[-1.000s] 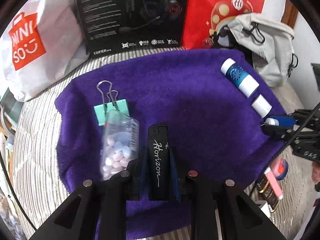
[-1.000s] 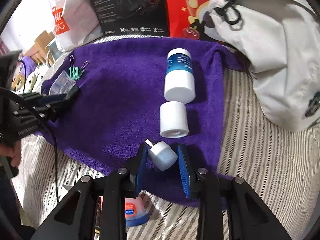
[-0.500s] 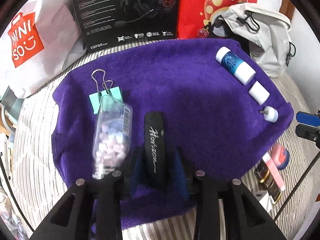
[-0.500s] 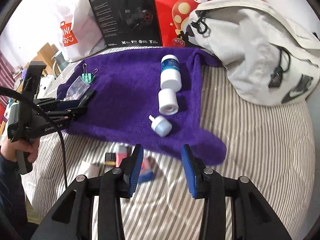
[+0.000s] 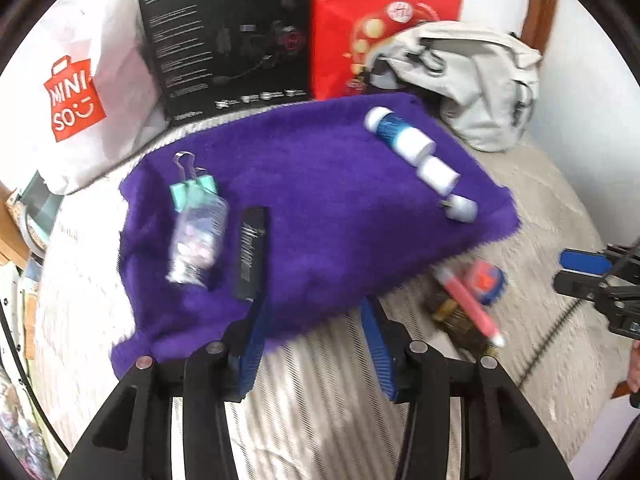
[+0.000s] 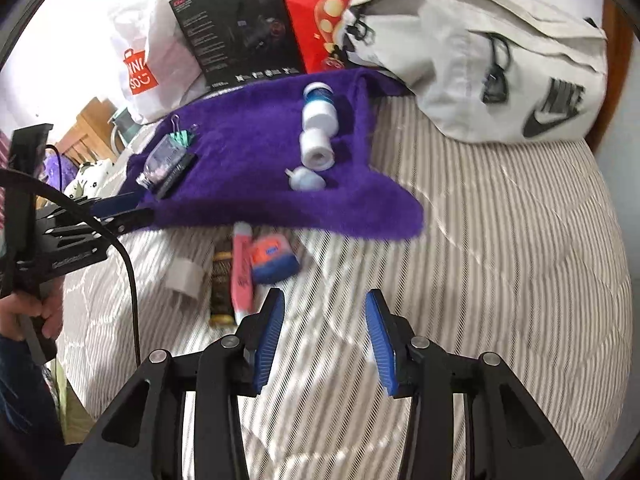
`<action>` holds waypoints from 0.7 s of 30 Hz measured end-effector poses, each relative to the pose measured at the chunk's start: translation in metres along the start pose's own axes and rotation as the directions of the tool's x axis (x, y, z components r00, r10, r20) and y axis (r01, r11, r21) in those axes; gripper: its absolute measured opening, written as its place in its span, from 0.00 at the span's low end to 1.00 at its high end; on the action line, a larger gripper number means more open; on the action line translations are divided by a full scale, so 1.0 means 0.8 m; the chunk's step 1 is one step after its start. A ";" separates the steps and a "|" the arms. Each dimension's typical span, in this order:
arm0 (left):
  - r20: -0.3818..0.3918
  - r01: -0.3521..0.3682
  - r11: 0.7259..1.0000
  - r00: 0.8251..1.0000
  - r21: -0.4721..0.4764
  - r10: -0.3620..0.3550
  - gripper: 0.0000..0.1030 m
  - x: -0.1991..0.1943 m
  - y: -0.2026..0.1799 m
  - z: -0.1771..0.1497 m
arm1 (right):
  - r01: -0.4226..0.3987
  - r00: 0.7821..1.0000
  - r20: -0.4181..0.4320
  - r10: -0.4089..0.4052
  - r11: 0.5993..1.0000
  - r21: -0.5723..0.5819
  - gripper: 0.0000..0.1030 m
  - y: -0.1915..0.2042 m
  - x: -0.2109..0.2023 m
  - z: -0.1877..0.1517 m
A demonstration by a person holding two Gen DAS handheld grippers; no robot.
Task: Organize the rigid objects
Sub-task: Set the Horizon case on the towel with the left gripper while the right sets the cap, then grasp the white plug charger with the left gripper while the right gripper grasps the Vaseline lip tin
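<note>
Left tongs [image 5: 312, 336] withdrawn off black lighter [image 5: 251, 254], now wide; right tongs [image 6: 324, 340] wide, empty.

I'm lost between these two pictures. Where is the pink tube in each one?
Left wrist view: the pink tube lies lower right, on the striped bedding just past the purple towel's edge.
Right wrist view: pink tube left of centre, below the same towel.
Shared landmark: the purple towel.

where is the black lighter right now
In the left wrist view, the black rectangular lighter lies left of centre on the purple fleece towel, beside the clear plastic candy bottle.
</note>
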State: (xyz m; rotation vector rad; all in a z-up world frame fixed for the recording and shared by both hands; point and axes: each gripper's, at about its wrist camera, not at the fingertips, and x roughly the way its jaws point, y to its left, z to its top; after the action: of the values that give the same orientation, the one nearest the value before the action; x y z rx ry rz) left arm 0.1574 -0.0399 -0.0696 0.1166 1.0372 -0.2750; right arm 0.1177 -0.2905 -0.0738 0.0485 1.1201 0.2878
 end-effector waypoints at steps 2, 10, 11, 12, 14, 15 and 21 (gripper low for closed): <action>0.001 0.011 1.000 1.000 0.000 -0.011 0.43 -0.004 -0.015 -0.007 | 0.003 1.000 0.001 -0.003 1.000 0.006 0.42 -0.007 -0.004 -0.009; -0.045 0.071 0.997 0.996 0.000 -0.071 0.43 0.013 -0.071 -0.025 | -0.019 1.000 0.006 0.019 0.999 0.033 0.43 -0.018 -0.012 -0.039; -0.052 0.073 0.997 0.996 0.001 -0.073 0.43 0.017 -0.076 -0.026 | -0.020 1.000 0.006 0.020 0.999 0.035 0.44 -0.019 -0.013 -0.041; -0.058 0.073 0.997 0.996 0.001 -0.073 0.43 0.021 -0.079 -0.026 | -0.022 1.000 0.006 0.022 0.999 0.037 0.44 -0.020 -0.014 -0.044; -0.077 0.066 0.998 0.995 0.005 -0.066 0.43 0.032 -0.084 -0.026 | -0.023 1.000 0.004 0.023 0.999 0.039 0.44 -0.020 -0.015 -0.048; -0.081 0.058 0.998 0.995 0.009 -0.057 0.43 0.035 -0.084 -0.026 | -0.023 1.000 0.001 0.023 0.999 0.040 0.45 -0.020 -0.014 -0.050; -0.093 0.005 1.000 0.996 0.028 -0.003 0.46 0.036 -0.075 -0.036 | -0.023 0.999 -0.023 0.023 0.999 0.029 0.45 -0.014 -0.005 -0.053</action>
State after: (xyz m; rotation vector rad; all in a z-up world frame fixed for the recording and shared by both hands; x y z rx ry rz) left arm 0.1303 -0.0959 -0.1072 0.1538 1.1260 -0.2900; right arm 0.0806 -0.3066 -0.0909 0.0833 1.1474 0.2935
